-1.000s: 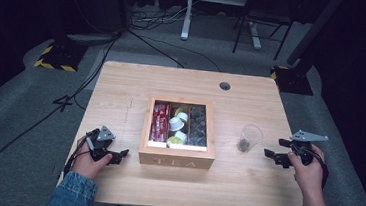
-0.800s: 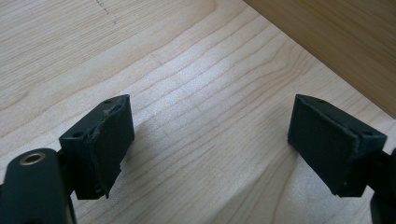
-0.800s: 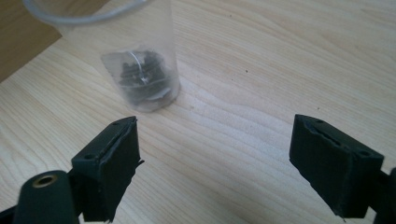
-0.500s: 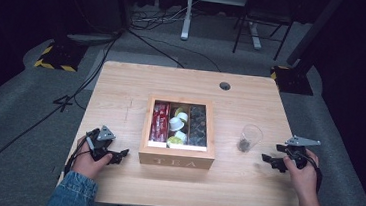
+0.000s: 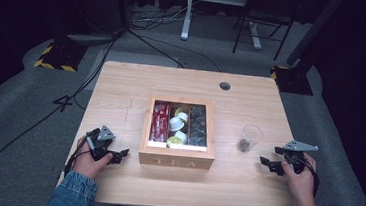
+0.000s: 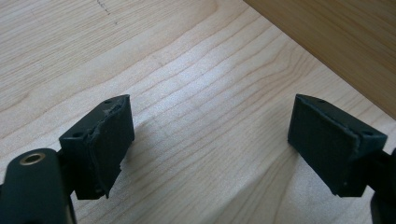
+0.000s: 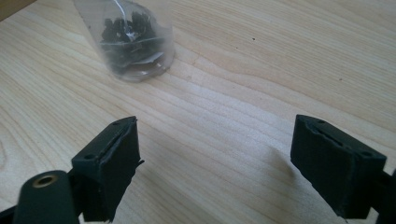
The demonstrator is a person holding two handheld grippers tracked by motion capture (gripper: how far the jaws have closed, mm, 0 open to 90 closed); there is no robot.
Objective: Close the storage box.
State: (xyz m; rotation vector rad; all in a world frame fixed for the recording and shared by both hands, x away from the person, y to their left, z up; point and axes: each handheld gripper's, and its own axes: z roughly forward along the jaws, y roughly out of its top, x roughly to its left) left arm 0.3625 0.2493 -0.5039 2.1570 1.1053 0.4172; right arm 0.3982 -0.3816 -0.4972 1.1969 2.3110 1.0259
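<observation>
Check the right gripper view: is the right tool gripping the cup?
No, the right tool stands open over bare table, and the cup sits apart ahead of it.

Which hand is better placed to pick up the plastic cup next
Right. The right gripper sits just beside the plastic cup, jaws open and pointing toward it. The left gripper is across the tea box, facing its wooden side.

A pale wooden table (image 5: 121, 102) with a round cable hole (image 5: 225, 85) stands on grey carpet (image 5: 14, 118) in a dark room, black cables (image 5: 142, 26) trailing across the floor toward a white desk leg (image 5: 186, 13), yellow-black striped blocks (image 5: 57, 57) at both far corners
</observation>
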